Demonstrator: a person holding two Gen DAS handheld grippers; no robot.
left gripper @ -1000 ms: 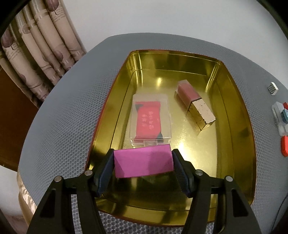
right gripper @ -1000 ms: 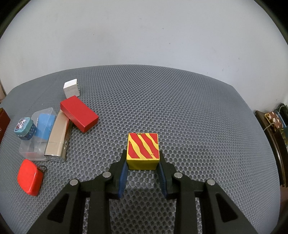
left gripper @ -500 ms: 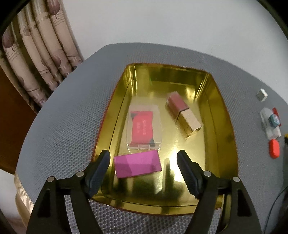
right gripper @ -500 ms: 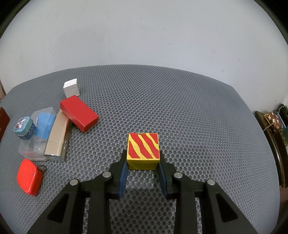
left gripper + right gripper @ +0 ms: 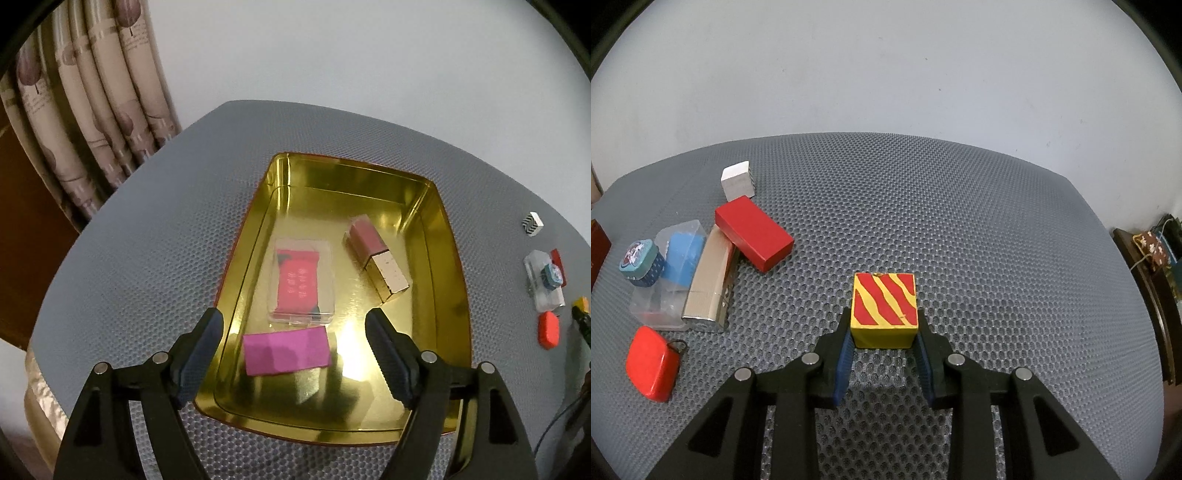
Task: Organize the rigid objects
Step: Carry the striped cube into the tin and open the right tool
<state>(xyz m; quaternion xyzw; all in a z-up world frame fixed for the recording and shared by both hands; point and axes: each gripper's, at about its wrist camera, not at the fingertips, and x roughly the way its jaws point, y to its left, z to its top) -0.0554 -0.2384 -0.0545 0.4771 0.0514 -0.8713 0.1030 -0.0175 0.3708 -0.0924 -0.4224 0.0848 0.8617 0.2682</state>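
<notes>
In the left wrist view a gold tin tray [image 5: 454, 306] lies on the grey mesh table. In it lie a magenta block [image 5: 286, 352], a clear case with a red packet [image 5: 301, 284] and a pink-and-gold box [image 5: 378, 264]. My left gripper [image 5: 295, 354] is open and empty, raised above the tray's near end, its jaws wide on either side of the magenta block. In the right wrist view my right gripper [image 5: 884, 354] is shut on a yellow block with red stripes [image 5: 884, 310], at the table surface.
Left of the right gripper lie a red box [image 5: 753, 232], a white block [image 5: 738, 181], a tan case [image 5: 707, 280], a clear case with a blue item [image 5: 679, 266], a small teal tin [image 5: 639, 262] and a red fob [image 5: 652, 363]. Curtains [image 5: 92, 122] hang beyond the table's left edge.
My left gripper has opened, let go of the magenta block in the tray, and risen back away from it. The right gripper and its striped block have not moved.
</notes>
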